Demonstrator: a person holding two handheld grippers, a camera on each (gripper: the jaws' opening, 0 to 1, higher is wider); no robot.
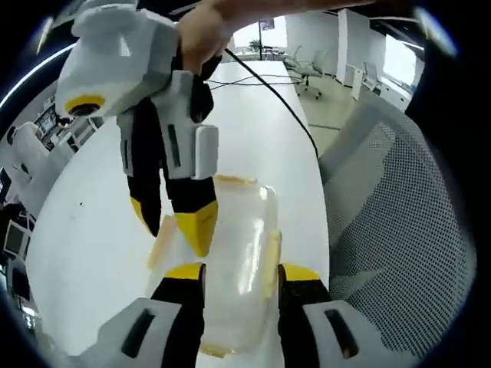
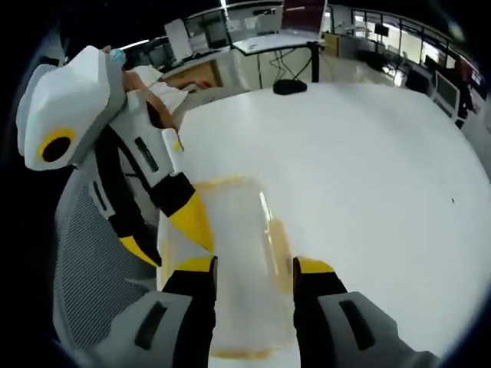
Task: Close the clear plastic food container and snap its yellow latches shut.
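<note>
the left gripper (image 1: pixel 242 274), seen in the left gripper view, stands with its yellow-tipped jaws on either side of the clear plastic food container (image 1: pixel 238 253), one against each long side, gripping it. the container's near end is cut off behind the jaws and its clear walls make the lid line hard to read; whether the lid sits fully down cannot be told. pale yellow latches (image 1: pixel 271 261) show as soft strips along its edges, too blurred to say if they are snapped.

in the right gripper view, the right gripper (image 2: pixel 253 268) straddles the same container (image 2: pixel 230 253) in the same way, jaws pressed to its sides, and the container's far rim shows a yellow edge while its near end is lost between the jaws. the other gripper enters each view from the side: in the left gripper view its two jaws point down over the container's far left corner, parted, with a hand (image 1: pixel 203 34) on its grip; in the right gripper view the left gripper (image 2: pixel 165 230) reaches in from the left with its yellow tips at the container's edge.

the container rests on a long white table (image 1: pixel 253 115), near the edge beside a grey mesh chair (image 1: pixel 391 199). a black cable (image 1: pixel 276 96) runs across the table. beyond lies an open office with desks, chairs and bright windows.
</note>
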